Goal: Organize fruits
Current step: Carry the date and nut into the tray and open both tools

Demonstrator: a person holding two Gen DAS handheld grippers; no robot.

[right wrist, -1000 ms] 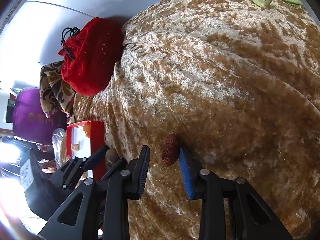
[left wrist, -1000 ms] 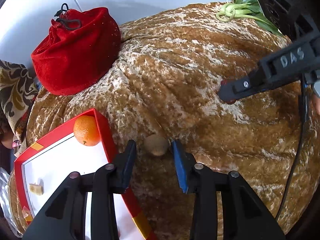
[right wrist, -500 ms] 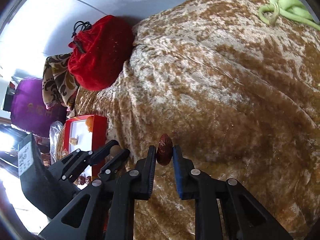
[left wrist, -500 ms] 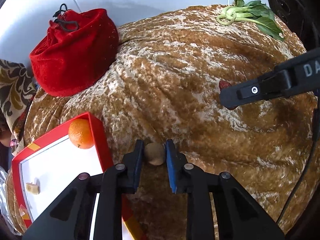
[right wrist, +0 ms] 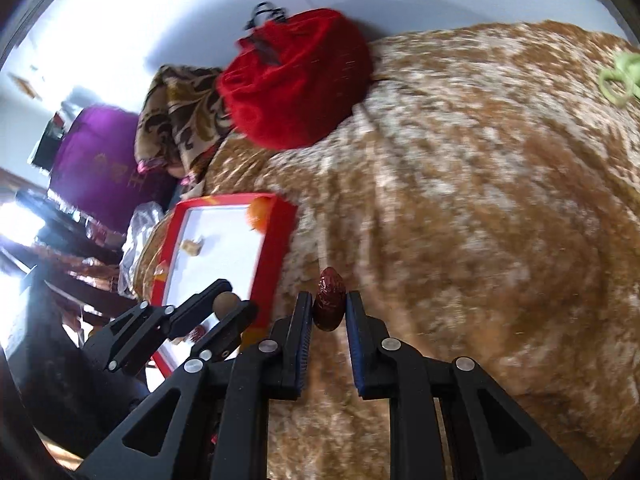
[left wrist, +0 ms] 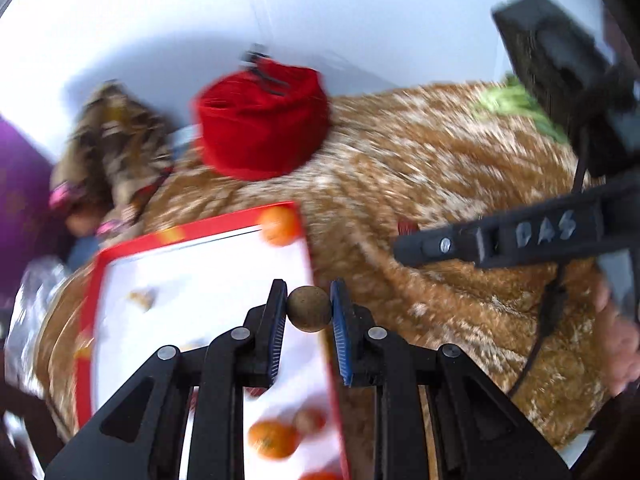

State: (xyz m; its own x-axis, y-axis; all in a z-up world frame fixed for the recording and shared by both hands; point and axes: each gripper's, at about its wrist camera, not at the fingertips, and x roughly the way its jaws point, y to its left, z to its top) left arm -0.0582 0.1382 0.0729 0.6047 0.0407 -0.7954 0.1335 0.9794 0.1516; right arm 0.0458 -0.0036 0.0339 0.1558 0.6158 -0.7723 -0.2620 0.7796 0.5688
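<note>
My left gripper (left wrist: pixel 309 309) was clamped on a small round brown fruit (left wrist: pixel 309 309), carried over the near right edge of the red-rimmed tray (left wrist: pixel 91 320), while my right gripper (right wrist: pixel 329 308) pinched a wrinkled red date (right wrist: pixel 329 298) above the brown velvet cloth (right wrist: pixel 480 200), just right of the tray. Both holds were narrow pinches on rounded, smooth things, so I judged either could squirt out and roll across the cloth. Farther in the tray sat an orange (left wrist: pixel 279 225) at the far corner, which a careless drop could knock.
</note>
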